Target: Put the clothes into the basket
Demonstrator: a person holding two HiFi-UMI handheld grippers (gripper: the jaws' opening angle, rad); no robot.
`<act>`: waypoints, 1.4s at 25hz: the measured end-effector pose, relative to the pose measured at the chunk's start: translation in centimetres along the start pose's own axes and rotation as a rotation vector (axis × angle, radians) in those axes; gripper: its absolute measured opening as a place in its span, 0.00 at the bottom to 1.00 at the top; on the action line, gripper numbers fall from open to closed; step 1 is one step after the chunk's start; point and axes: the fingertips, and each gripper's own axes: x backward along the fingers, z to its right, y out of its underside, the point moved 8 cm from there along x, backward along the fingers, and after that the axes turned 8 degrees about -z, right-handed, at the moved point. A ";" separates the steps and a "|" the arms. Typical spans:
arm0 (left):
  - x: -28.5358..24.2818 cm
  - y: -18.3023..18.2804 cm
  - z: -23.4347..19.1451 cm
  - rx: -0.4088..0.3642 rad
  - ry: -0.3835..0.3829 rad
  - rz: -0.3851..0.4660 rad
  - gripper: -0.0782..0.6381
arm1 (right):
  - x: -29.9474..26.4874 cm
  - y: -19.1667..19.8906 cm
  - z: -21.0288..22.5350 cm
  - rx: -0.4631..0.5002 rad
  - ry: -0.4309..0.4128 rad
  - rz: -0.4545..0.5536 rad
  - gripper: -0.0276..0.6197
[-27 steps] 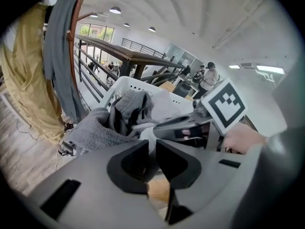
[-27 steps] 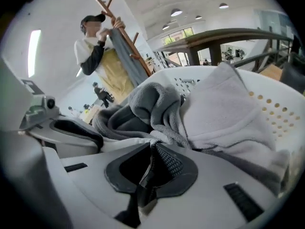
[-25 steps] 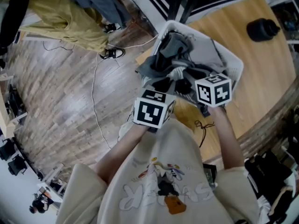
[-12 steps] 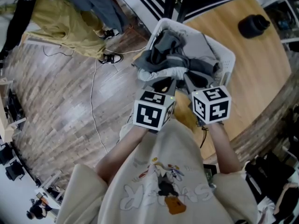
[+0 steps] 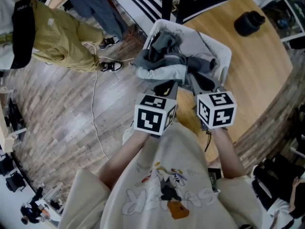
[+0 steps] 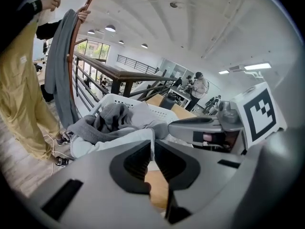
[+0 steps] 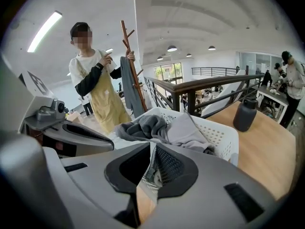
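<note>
The basket stands at the left edge of the tabletop, straight ahead of both grippers and just beyond their tips, so the coming move looks like a short push forward and over the near rim. It is already heaped with grey clothes. The piece not yet in is the pale garment, which lies across the near-left rim with its long axis running left to right along that rim. Part of it spills outward on the side toward the tabletop's left edge. The left gripper has its jaws pressed almost together on a thin edge of this pale garment, which leads from the tips straight up into the heap. The right gripper sits close beside it on the right, its jaws clamped on a fold of mesh-like cloth. That fold seems to belong to the same garment, though this cannot be told for certain. The left gripper is nearer the overhanging part, so it probably has to travel further in, toward the basket's far-right corner, to bring that end inside.
</note>
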 end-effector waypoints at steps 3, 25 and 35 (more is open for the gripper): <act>0.4 0.1 1.1 -0.015 -0.001 0.017 0.15 | 1.5 0.3 -0.2 -0.009 0.004 0.060 0.12; 4.3 4.4 7.0 -0.095 0.037 0.267 0.11 | 8.8 7.1 -4.8 -0.003 -0.013 0.384 0.11; 4.0 5.0 8.4 -0.123 0.054 0.220 0.11 | 10.6 8.1 -3.7 -0.038 0.018 0.393 0.11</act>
